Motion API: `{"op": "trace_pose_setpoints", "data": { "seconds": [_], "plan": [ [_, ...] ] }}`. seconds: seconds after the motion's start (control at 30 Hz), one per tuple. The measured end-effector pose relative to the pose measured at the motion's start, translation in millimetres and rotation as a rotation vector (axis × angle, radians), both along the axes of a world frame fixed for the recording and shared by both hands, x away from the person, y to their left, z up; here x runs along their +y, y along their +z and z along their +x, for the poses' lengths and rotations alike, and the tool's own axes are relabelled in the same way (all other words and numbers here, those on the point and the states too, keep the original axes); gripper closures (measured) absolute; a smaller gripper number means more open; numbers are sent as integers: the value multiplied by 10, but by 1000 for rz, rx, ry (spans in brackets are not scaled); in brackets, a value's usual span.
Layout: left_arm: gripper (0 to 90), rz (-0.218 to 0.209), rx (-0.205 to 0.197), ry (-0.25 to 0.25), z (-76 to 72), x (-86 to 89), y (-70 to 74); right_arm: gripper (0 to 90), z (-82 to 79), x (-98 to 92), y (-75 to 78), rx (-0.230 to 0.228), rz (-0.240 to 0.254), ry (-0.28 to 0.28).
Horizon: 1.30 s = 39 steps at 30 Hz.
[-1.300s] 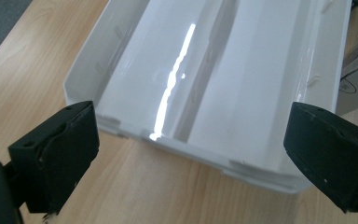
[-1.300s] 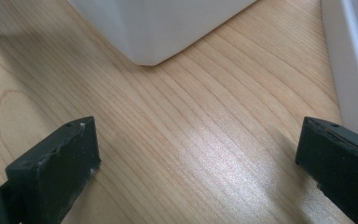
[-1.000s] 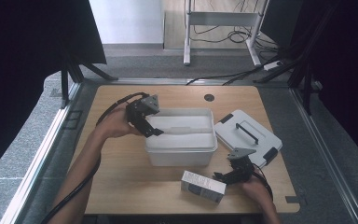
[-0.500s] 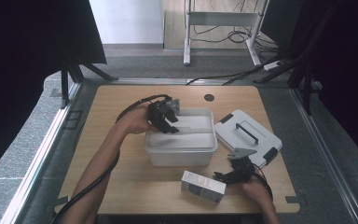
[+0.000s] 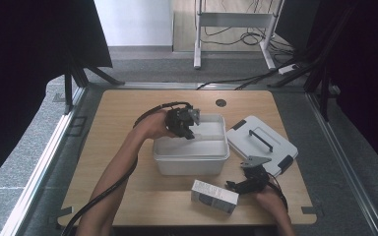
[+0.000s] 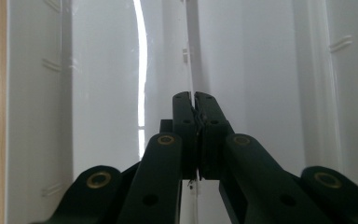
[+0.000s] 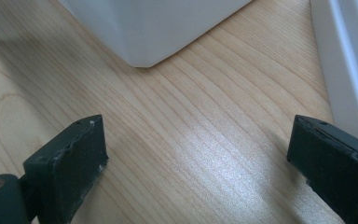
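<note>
A white plastic bin (image 5: 189,160) stands mid-table. My left gripper (image 5: 186,129) reaches down into its far left corner. In the left gripper view its jaws (image 6: 195,100) have just been closing and now stand pressed together on what looks like a thin white panel (image 6: 190,46), seen edge-on and running away from the tips inside the bin (image 6: 261,70). My right gripper (image 5: 236,186) rests low near the table's front, open, beside a small white carton (image 5: 214,195). Bare wood lies between its fingers in the right gripper view (image 7: 198,140).
The bin's white lid (image 5: 261,142), with a handle, lies flat right of the bin. In the right gripper view, a bin corner (image 7: 158,28) is ahead and the lid's edge (image 7: 349,56) at right. A round cable hole (image 5: 220,103) sits at the table's far edge.
My left hand has moved right and down from outside the bin's left end into its far left corner, and its jaws have shut. The right hand has stayed still.
</note>
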<state>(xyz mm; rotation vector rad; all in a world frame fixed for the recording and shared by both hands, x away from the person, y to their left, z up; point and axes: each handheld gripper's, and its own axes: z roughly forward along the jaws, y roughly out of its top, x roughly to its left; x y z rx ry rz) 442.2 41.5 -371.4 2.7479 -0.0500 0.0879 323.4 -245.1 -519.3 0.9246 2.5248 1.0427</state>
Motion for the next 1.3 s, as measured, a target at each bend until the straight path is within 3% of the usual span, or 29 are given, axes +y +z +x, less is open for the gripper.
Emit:
{"op": "trace_pose_setpoints", "data": {
  "seconds": [0.2,0.33,0.6,0.77,0.9,1.3],
  "plan": [
    [892,-21,17,-32,17,6,24,51,-1,-3,1,-3,1,-4],
    [894,-28,7,-42,5,-6,60,54,-2,-5,1,-4,1,-4],
    [894,-54,-9,-16,-31,5,265,59,-3,-7,1,-4,3,-8],
    [893,-109,-1,10,-55,71,381,63,-4,-8,2,-4,4,-11],
    [893,-137,-2,56,-69,153,454,65,-4,-9,2,-4,5,-12],
    [893,-126,-43,236,-91,565,552,68,-3,-10,1,-7,5,-12]
  ]
}}
